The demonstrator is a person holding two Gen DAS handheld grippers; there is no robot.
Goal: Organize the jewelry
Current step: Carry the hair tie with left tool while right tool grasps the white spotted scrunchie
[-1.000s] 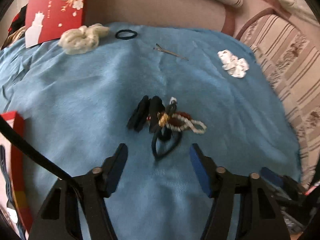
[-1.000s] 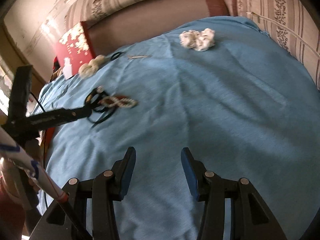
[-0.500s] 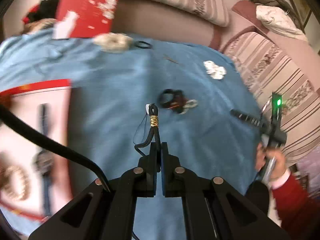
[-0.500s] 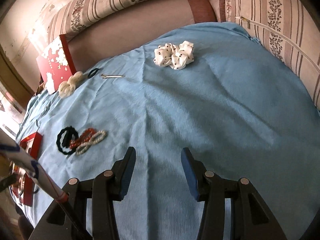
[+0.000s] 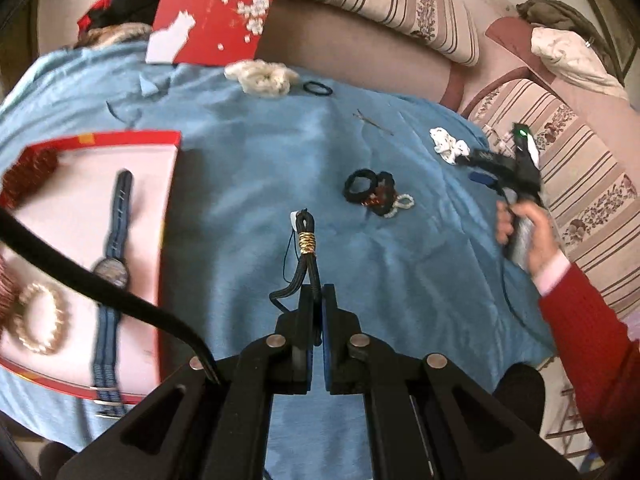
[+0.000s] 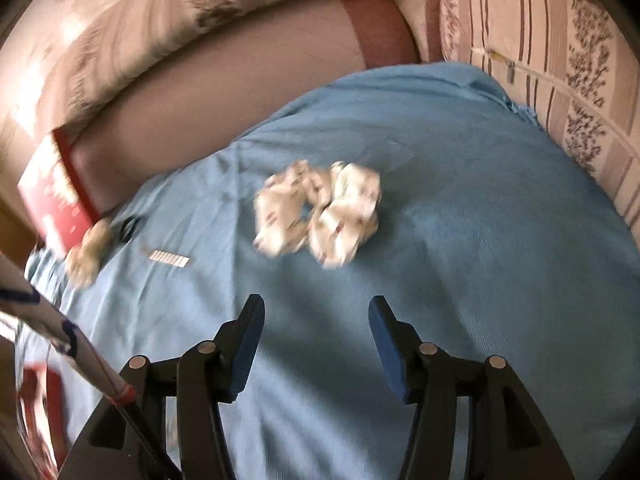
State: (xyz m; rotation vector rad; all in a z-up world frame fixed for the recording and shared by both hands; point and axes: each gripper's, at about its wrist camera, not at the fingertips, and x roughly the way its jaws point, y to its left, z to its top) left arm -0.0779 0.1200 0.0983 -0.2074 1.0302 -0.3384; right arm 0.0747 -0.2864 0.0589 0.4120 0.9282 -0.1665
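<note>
Soft daylight; fisheye bends the edges; motion blur smears the white scrunchie [image 6: 318, 216], dark shadow below it.

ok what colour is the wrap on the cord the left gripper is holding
Gold, a short band wound round the black cord clamped in the left gripper; clearest in the left wrist view.

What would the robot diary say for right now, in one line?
left gripper: shut on black cord | right gripper: open, above blanket, near white scrunchie | tray: watch, bracelet

My left gripper [image 5: 317, 294]: black frame, silver screws, blue pads, black cable. Right gripper [image 6: 316, 312] same w/ blue pads. My right hand [image 5: 528, 236]: bare skin, red sleeve, pink cuff.
</note>
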